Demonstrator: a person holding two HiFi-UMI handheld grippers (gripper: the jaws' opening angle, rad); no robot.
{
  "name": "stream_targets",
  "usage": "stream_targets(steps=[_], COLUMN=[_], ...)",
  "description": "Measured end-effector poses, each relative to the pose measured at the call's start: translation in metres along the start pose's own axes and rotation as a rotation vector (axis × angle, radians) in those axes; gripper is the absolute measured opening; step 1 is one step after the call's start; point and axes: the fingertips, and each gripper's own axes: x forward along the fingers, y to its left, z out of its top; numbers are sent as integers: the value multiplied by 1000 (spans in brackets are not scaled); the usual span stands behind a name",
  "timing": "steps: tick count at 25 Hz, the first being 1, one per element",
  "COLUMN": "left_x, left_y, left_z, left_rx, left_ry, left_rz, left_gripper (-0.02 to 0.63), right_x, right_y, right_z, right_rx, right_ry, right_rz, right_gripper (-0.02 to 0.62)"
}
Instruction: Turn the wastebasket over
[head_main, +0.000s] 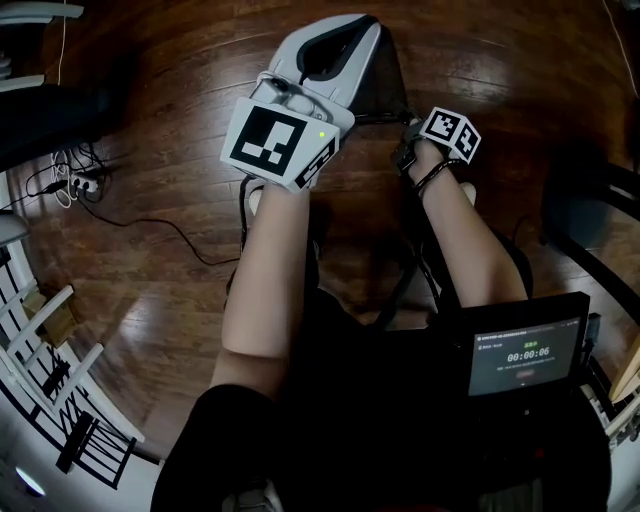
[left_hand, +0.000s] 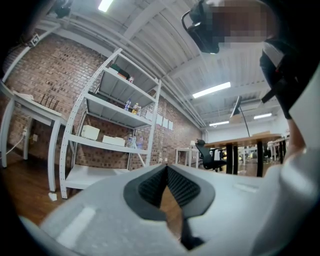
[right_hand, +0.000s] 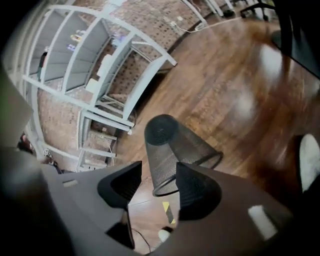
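Place: open-plan office or lab loft
Walls: bare brick wall (left_hand: 35, 80)
Storage: white metal shelving (left_hand: 107, 105) with boxes, bottles
Furniture: far right, wooden tabletop (left_hand: 250, 139), black office chair (left_hand: 206, 152)
Ceiling: strip lights (left_hand: 212, 90)
Floor: dark wood planks (head_main: 150, 260)

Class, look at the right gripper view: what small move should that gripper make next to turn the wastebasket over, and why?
Probably ease the right gripper forward until the near rim of the mesh wastebasket sits between its pads. Its jaws stand apart and empty, the basket's closed base faces up, and the rim looks just beyond the tips. The left gripper is shut on nothing.
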Motion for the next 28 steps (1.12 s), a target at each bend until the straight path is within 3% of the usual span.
stream_targets(steps=[4,8,11,14,18,24,28], left_x=[3,6,7,12,14,11,15], left_y=[-5,-10,-15,-25,-31,-28,-33], left_z=[3,11,15,14,14,18,25], left_rx=[-15,-21,-30,-31,-11,-24,-50], left_ry=[-15,-26,-30,-24,-4,-3,-29], left_rz=[5,5,4,-1,-3,21,19], left_gripper=[2,2,2,2,2,2,2], right_x=[0,3,6,8,10,5,-4], right_y=[-7,-8,-13,-8,10,-15,-31], right_z=[-24,-33,-37,-32,-15,3,14], right_rx=[181,262,349,433,477,522,532], right_ry=[1,-10,-68,-170,-270,-336,-387], right_rz=[0,24,41,112,183,162,170], right_gripper=[239,256,258,261,259,256,174])
